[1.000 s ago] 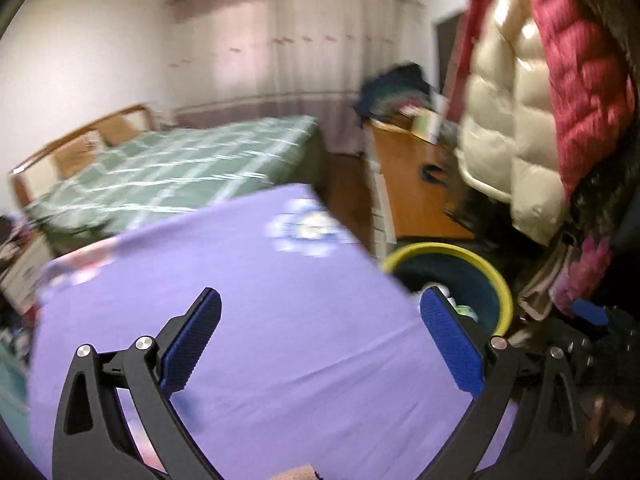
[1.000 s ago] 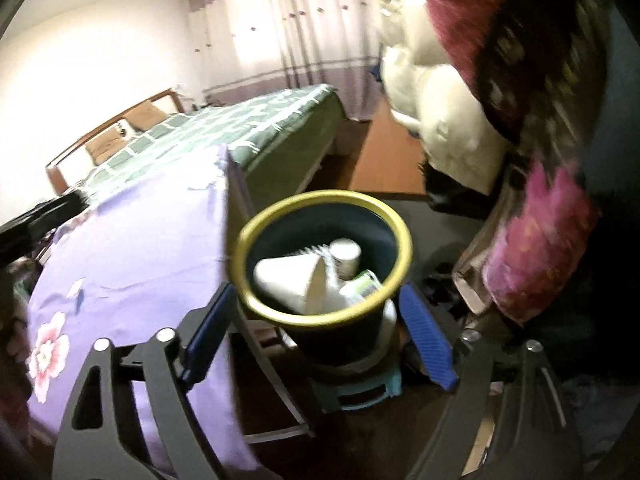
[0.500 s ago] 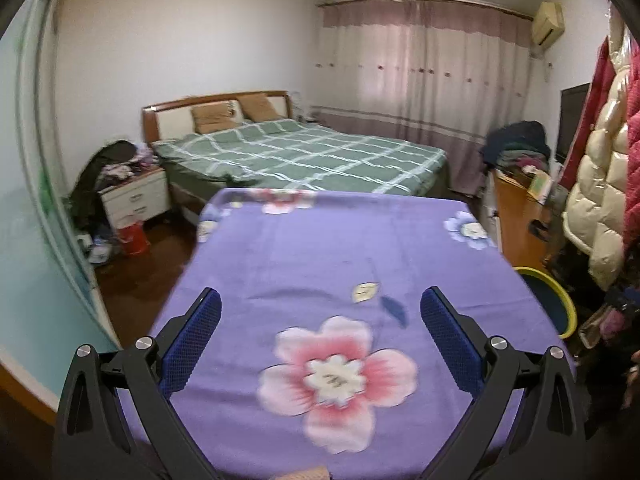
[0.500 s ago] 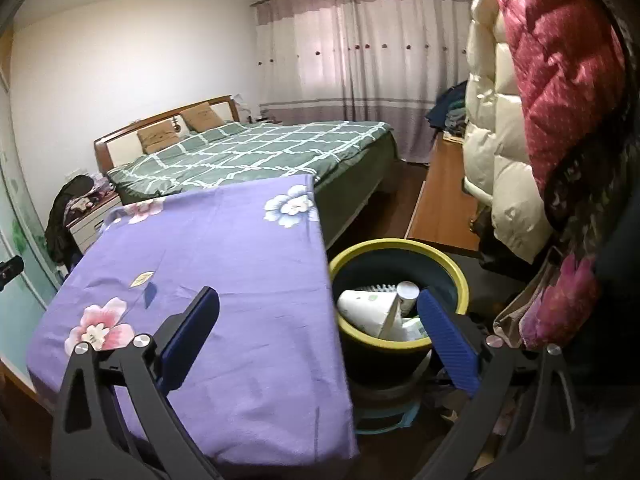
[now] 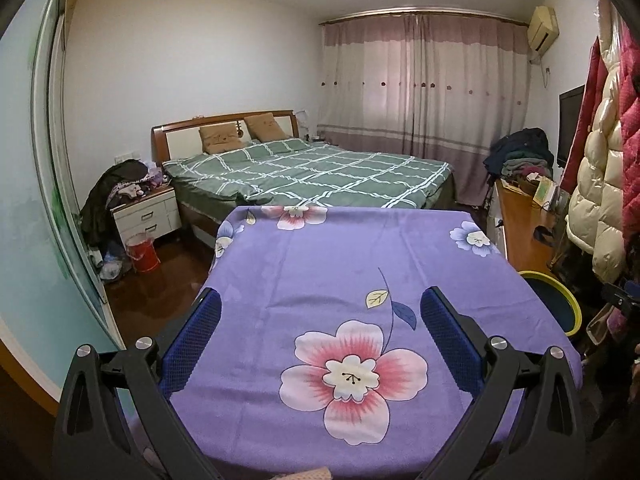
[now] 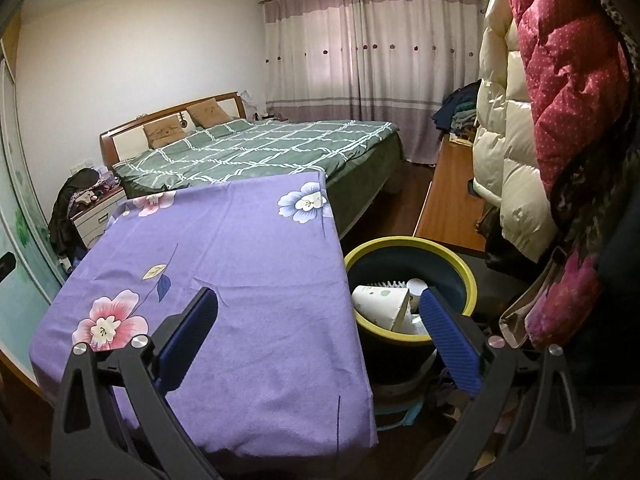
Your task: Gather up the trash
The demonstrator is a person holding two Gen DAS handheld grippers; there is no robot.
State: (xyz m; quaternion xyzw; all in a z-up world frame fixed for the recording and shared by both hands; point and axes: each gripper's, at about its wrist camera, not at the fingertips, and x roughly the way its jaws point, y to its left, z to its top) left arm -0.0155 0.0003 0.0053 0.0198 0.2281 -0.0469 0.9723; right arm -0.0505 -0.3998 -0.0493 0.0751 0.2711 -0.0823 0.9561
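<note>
A dark bin with a yellow rim stands on the floor right of the table; its rim also shows in the left wrist view. Inside lie a white paper cup and other white trash. The table wears a purple flowered cloth, also in the right wrist view, with nothing on it. My left gripper is open and empty above the near part of the cloth. My right gripper is open and empty above the table's right edge, next to the bin.
A green checked bed lies beyond the table. A nightstand and a red bucket stand at the left. Puffy coats hang at the right above a wooden desk.
Both grippers have pulled back from the bin and swung left toward the table. The left view now faces the whole cloth and bed; the right view has risen and backed off.
</note>
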